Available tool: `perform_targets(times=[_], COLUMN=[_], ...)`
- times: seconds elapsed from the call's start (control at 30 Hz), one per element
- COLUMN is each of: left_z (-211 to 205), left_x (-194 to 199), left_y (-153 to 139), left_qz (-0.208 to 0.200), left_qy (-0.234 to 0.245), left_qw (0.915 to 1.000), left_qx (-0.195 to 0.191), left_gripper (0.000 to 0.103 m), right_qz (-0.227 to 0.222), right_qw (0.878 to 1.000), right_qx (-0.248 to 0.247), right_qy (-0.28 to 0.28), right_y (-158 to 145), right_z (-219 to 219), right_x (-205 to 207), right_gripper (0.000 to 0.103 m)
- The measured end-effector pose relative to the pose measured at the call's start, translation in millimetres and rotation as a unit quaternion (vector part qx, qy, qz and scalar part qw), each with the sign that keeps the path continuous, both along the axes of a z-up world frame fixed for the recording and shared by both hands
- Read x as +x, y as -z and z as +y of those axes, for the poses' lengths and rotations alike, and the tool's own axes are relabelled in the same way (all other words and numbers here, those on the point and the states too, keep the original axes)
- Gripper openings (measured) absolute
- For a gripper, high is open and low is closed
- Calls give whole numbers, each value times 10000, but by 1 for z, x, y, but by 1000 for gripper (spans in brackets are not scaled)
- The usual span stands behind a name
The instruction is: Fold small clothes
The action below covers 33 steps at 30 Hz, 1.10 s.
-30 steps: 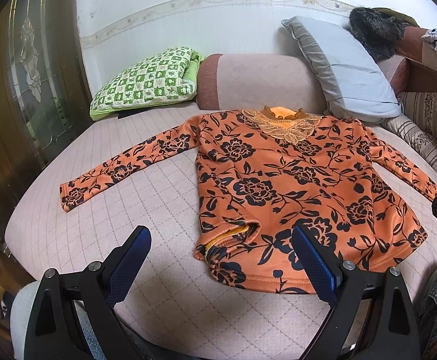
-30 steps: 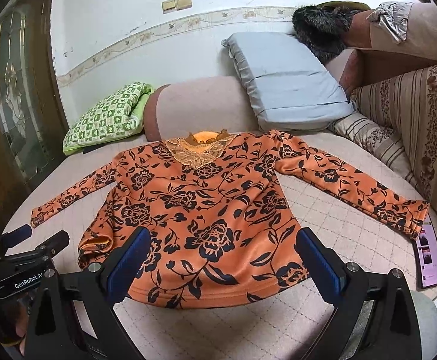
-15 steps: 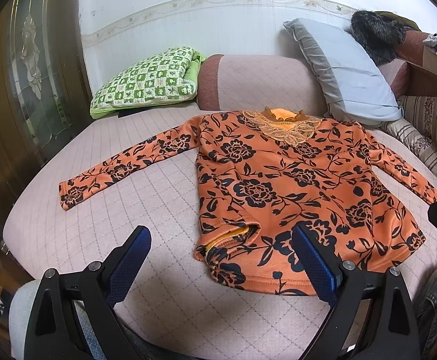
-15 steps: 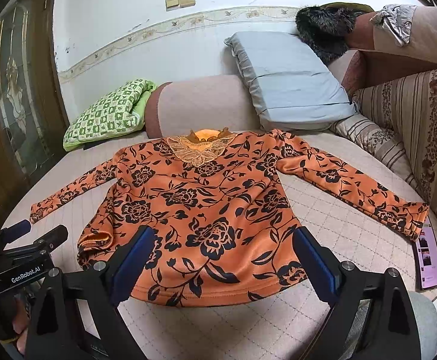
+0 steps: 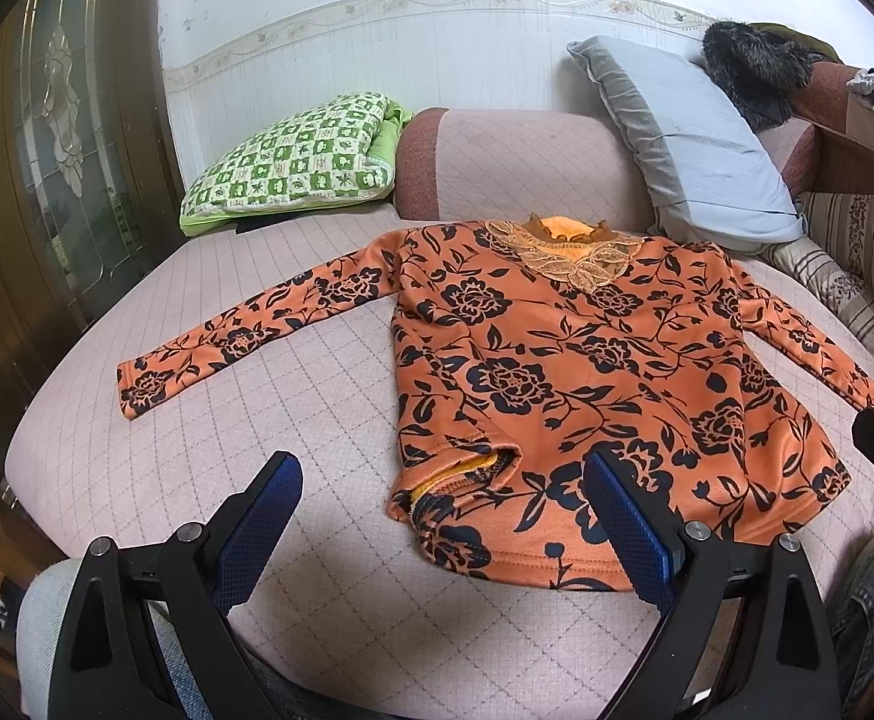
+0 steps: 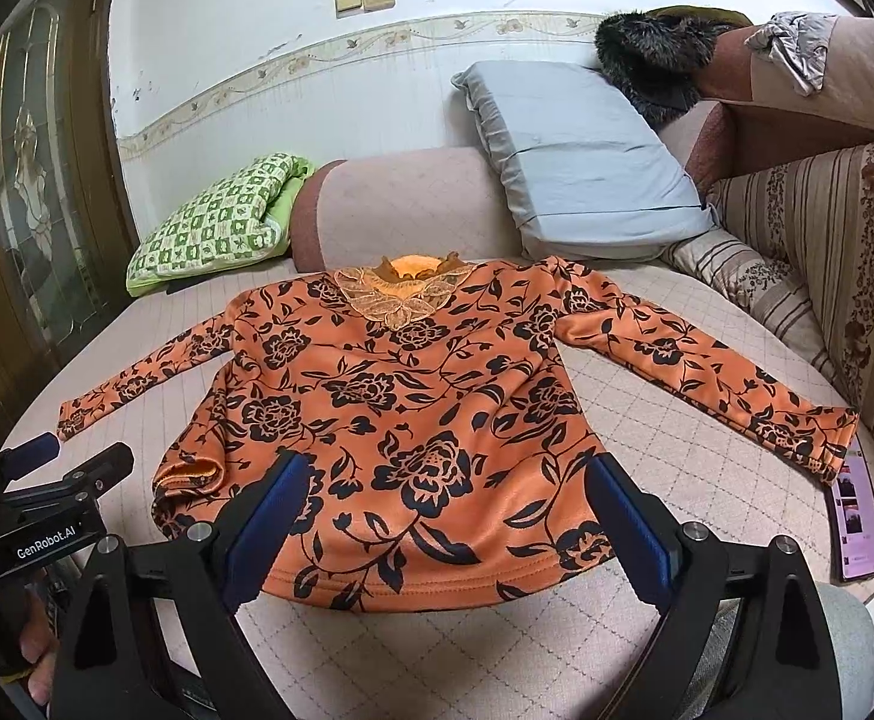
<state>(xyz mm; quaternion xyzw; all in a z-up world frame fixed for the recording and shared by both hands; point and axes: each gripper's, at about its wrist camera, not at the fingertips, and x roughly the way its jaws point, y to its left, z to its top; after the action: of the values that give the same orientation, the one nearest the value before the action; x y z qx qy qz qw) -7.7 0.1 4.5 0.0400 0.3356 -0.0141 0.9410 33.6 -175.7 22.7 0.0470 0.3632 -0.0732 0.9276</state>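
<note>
The orange floral top (image 5: pixel 563 360) lies spread flat, front up, on the quilted pink sofa seat (image 5: pixel 257 420), lace collar (image 5: pixel 569 252) at the far side against the backrest, hem at the near edge. Its left sleeve (image 5: pixel 245 342) stretches out to the left; the right sleeve (image 6: pixel 707 372) runs right, cuff ending just beside a phone (image 6: pixel 854 516). The near-left hem corner is rucked up, yellow lining showing. The left gripper (image 5: pixel 443 516) hovers at the near edge, jaws wide apart, empty, over that rucked corner. The right gripper (image 6: pixel 446 516) hangs likewise, jaws spread and holding nothing, framing the hem. A green checked cushion (image 5: pixel 299 162) sits far left, a grey pillow (image 6: pixel 575 162) far right.
</note>
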Motion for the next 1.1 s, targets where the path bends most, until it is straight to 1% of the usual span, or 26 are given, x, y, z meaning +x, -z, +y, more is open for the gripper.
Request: perform_targets(times=[0.8,0.87,0.97,1.0,1.07,1.1], left_z=[1,6,24,35,55,69], left_x=[5,8,18,23,32,39], left_y=[3,2,0,-2,-8,-12], left_qz=[35,77,232,282,312,345], left_qy=[-63,-123,-319,-446,-635,-796], left_qw=[10000,9998,9978,9958,9923,9891], left_qx=[-41,-155,-537,-742,-1014,-1190], left_gripper=[96,96,96,96,96,96], right_qz=[30,22,135,180,257,281], right_qw=[10000,10000,9989,9983,9966,9957], right_qx=[30,55,297,365,464,484], right_qy=[4,-42,-334,-419,-638,-732], right_y=[3,2,5,5,4,2], right_z=[-1,0,3,5,13,18], right_x=[1,2,9,13,23,27], right_gripper=[94,94,94,94,94,94])
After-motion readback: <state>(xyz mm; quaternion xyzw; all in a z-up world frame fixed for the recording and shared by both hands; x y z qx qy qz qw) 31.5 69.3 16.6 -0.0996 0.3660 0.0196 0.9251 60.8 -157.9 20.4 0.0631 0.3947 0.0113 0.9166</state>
